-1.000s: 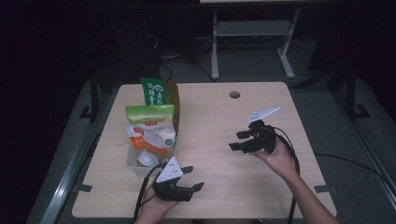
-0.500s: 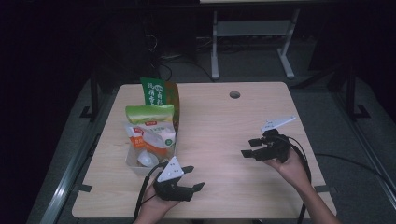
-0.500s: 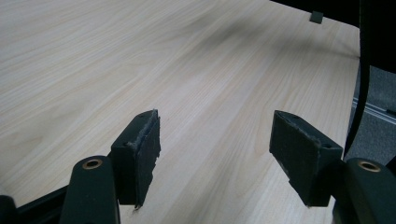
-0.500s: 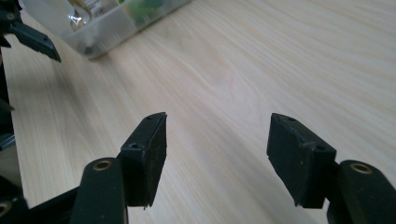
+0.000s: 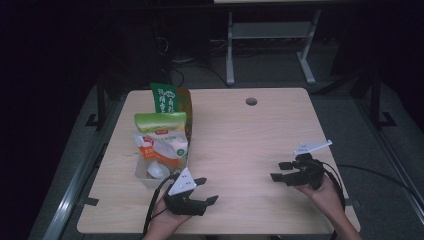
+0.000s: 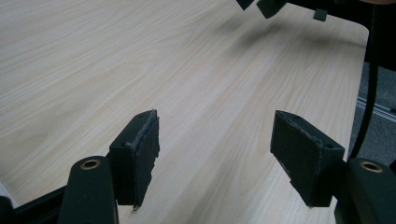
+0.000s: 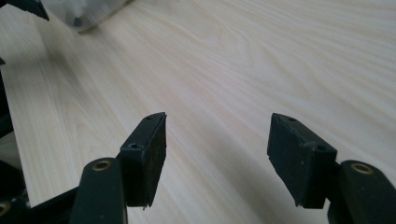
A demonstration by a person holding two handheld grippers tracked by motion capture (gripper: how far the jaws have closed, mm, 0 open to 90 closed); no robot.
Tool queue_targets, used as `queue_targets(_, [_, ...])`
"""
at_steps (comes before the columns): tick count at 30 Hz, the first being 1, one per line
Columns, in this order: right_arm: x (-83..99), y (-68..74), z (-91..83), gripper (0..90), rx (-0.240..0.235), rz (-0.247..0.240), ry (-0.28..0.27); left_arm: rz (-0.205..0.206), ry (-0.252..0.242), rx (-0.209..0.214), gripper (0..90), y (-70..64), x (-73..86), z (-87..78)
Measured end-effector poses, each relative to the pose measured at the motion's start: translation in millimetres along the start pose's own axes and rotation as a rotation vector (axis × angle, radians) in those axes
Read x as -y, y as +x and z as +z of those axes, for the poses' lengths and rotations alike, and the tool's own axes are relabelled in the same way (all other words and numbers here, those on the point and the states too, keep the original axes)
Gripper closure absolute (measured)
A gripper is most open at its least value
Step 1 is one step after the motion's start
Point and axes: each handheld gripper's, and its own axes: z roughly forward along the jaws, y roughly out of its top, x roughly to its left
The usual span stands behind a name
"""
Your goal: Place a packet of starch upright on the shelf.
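My left gripper [image 5: 206,190] rests near the front edge of the light wooden table [image 5: 240,135], open, its jaws pointing right with nothing between them. In the left gripper view the gripper [image 6: 217,154] stands wide over bare wood. My right gripper [image 5: 279,171] is held at the front right, open and empty, its jaws pointing left toward the other hand. Bare tabletop also lies between the jaws of the gripper [image 7: 217,149] in the right gripper view. A clear bin [image 5: 145,176] at the left holds snack bags: a dark green bag [image 5: 167,100], a light green bag [image 5: 160,121] and a white and red bag [image 5: 162,147].
A round cable hole [image 5: 251,101] sits at the back middle of the table. A grey metal frame [image 5: 270,35] stands on the floor behind. A cable [image 5: 380,175] trails off the right side. The bin's corner [image 7: 88,14] shows far off in the right gripper view.
My right gripper has drawn back toward the front right of the table and dropped lower, still open. The left gripper and the bags have not moved.
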Motion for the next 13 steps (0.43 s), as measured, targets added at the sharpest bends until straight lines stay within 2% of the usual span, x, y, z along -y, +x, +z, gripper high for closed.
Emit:
queue_targets(5, [16.3,2.2,-4.8,35.9,0.012,0.011,-0.002,-0.001,0.005,0.004,31.9,-1.9,0.7,1.3])
queue_targets(13, [36.0,14.5,-10.2,32.4,0.018,0.01,-0.023,0.008,0.008,0.009,31.2,-3.9,0.7,1.6])
